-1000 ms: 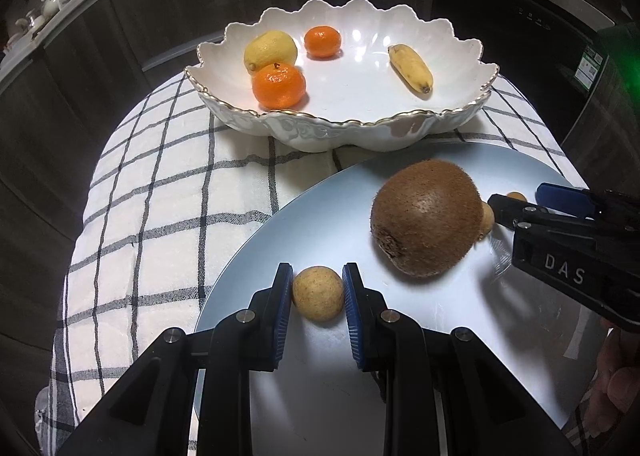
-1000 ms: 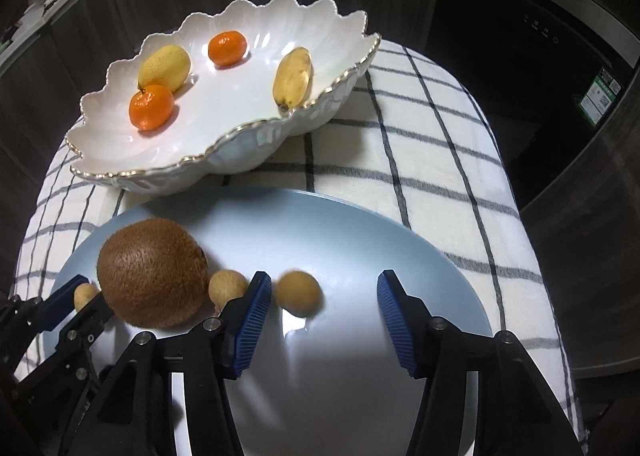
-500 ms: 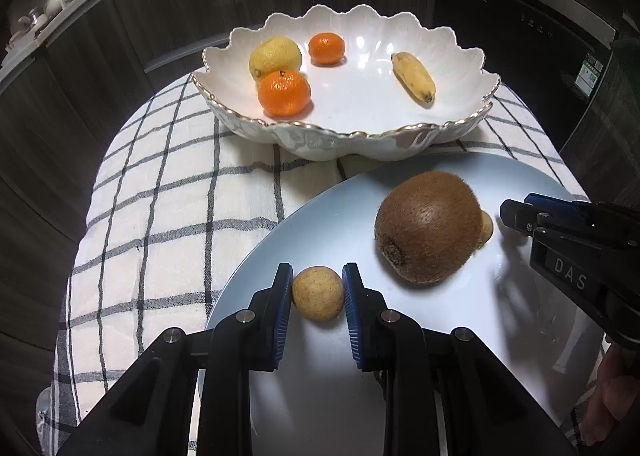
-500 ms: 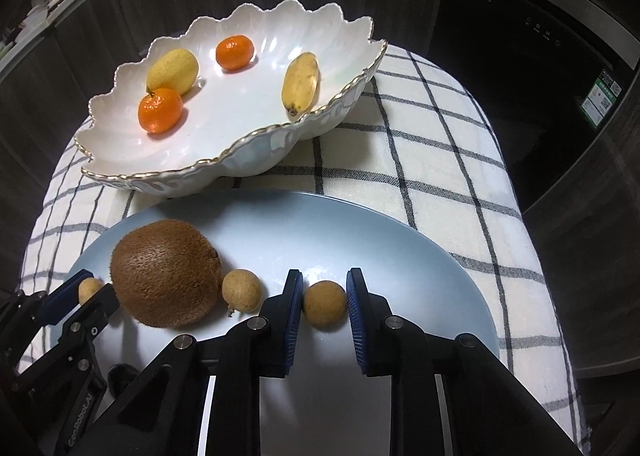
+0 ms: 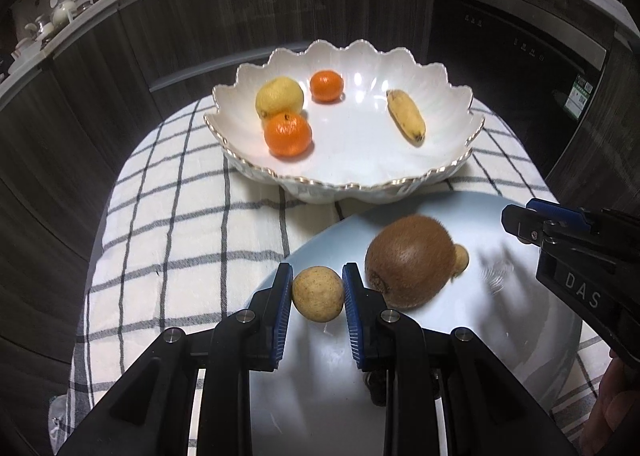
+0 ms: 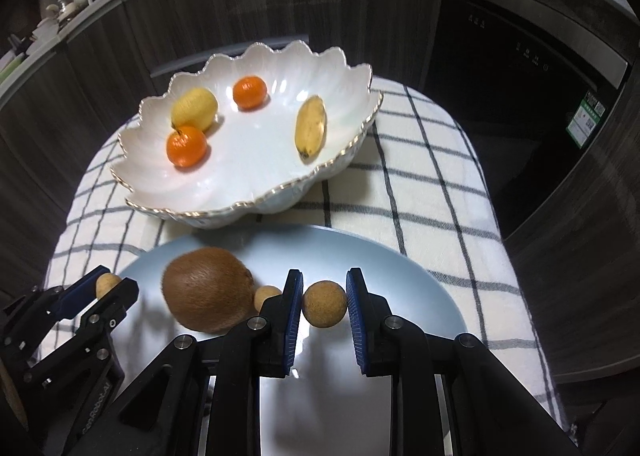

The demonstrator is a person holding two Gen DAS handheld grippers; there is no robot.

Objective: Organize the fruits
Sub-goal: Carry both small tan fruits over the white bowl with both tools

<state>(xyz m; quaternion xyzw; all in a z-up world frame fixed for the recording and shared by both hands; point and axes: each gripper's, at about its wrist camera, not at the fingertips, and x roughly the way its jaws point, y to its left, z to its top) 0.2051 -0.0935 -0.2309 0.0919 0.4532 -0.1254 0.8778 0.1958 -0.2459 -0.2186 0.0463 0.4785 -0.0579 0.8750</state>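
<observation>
My left gripper (image 5: 317,290) is shut on a small tan round fruit (image 5: 318,293), lifted above the pale blue plate (image 5: 500,336). My right gripper (image 6: 323,302) is shut on a second small tan fruit (image 6: 324,303) over the same plate (image 6: 400,268). A brown kiwi (image 5: 410,262) lies on the plate, with a third small tan fruit (image 6: 267,296) touching it. The white scalloped bowl (image 5: 360,176) behind holds a lemon (image 5: 279,96), two mandarins (image 5: 288,134) and a small banana (image 5: 406,116). The right gripper also shows in the left wrist view (image 5: 520,222), and the left gripper in the right wrist view (image 6: 106,284).
Plate and bowl rest on a small table with a white black-checked cloth (image 5: 180,224). Dark wood cabinets (image 5: 120,76) curve behind and to the left. A dark appliance front (image 6: 520,96) stands at the right.
The right gripper closed on the second small tan fruit. Both grippers have risen and pulled back, each carrying its fruit off the plate.
</observation>
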